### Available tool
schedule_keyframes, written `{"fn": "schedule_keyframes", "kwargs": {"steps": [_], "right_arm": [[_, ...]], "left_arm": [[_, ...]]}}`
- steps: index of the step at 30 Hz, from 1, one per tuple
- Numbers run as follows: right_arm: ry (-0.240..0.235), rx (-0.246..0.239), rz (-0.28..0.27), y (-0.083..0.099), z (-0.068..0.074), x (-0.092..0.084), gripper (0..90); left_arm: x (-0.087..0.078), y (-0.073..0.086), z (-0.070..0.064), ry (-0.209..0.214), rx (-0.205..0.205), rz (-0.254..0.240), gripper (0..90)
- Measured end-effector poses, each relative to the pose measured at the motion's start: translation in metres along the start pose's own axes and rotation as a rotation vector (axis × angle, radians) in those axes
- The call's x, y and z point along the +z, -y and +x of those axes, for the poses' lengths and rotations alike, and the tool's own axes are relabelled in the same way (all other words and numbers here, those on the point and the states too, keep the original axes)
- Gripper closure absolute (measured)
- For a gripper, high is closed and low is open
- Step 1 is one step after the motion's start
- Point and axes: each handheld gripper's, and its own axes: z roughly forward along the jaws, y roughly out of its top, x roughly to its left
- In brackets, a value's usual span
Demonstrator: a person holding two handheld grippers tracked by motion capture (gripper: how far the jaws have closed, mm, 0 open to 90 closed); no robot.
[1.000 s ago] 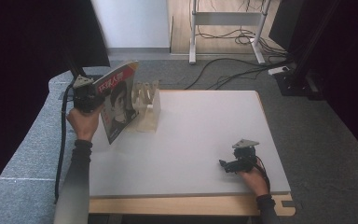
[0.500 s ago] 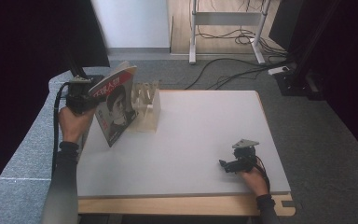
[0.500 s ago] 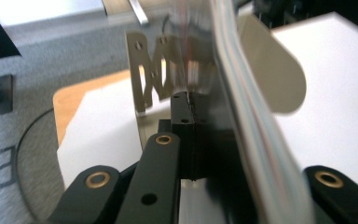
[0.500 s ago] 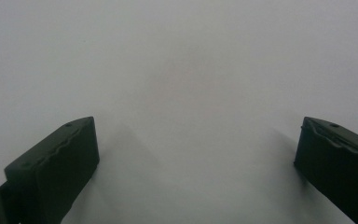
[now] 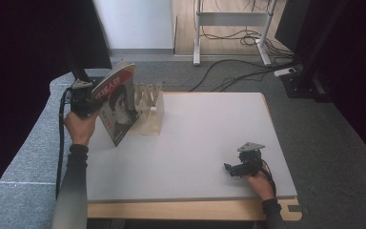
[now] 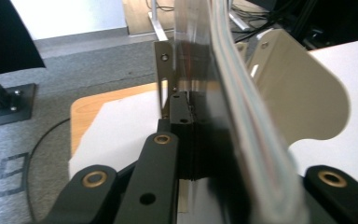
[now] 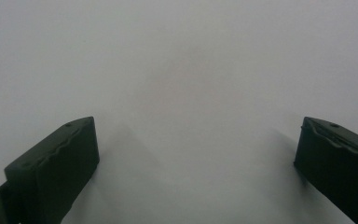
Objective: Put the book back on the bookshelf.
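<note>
My left gripper (image 5: pixel 86 98) is clamped on the magazine (image 5: pixel 118 107) near its spine, best for such floppy, slick pages, while my right gripper (image 5: pixel 233 168) rests wide open.

We see a white table (image 5: pixel 209 143) with a bare wooden front edge. Beyond it, on grey carpet (image 5: pixel 343 143), black cables (image 5: pixel 233 71) trail past a white desk frame (image 5: pixel 228 28).
</note>
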Motion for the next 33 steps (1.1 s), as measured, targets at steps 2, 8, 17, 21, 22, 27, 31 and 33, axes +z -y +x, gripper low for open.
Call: {"fn": "schedule_keyframes", "kwargs": {"steps": [2, 8, 17, 21, 22, 27, 31, 33], "right_arm": [[0.0, -0.001, 0.0, 0.0, 0.0, 0.0, 0.0], [0.002, 0.001, -0.001, 0.0, 0.0, 0.0, 0.0], [0.002, 0.001, -0.002, -0.001, 0.0, 0.0, 0.0], [0.002, -0.001, -0.001, -0.001, 0.0, 0.0, 0.0], [0.002, -0.002, -0.001, -0.001, 0.0, 0.0, 0.0], [0.001, -0.002, 0.0, -0.001, 0.0, 0.0, 0.0], [0.001, -0.003, 0.001, -0.001, 0.0, 0.0, 0.0], [0.002, -0.003, 0.001, -0.001, 0.0, 0.0, 0.0]], "left_arm": [[-0.001, 0.002, 0.003, 0.012, -0.013, -0.017, 81.1], [-0.005, 0.003, 0.009, -0.008, -0.017, -0.024, 56.1], [-0.022, 0.011, 0.014, -0.036, -0.004, -0.079, 28.1], [-0.031, 0.016, 0.016, 0.005, -0.032, -0.087, 19.7], [-0.033, 0.018, 0.016, 0.016, -0.043, -0.093, 16.7], [-0.046, 0.028, 0.016, 0.055, -0.064, -0.103, 13.9], [-0.056, 0.035, 0.015, 0.078, -0.061, -0.099, 9.3], [-0.062, 0.037, 0.013, 0.087, -0.056, -0.1, 6.6]]}}
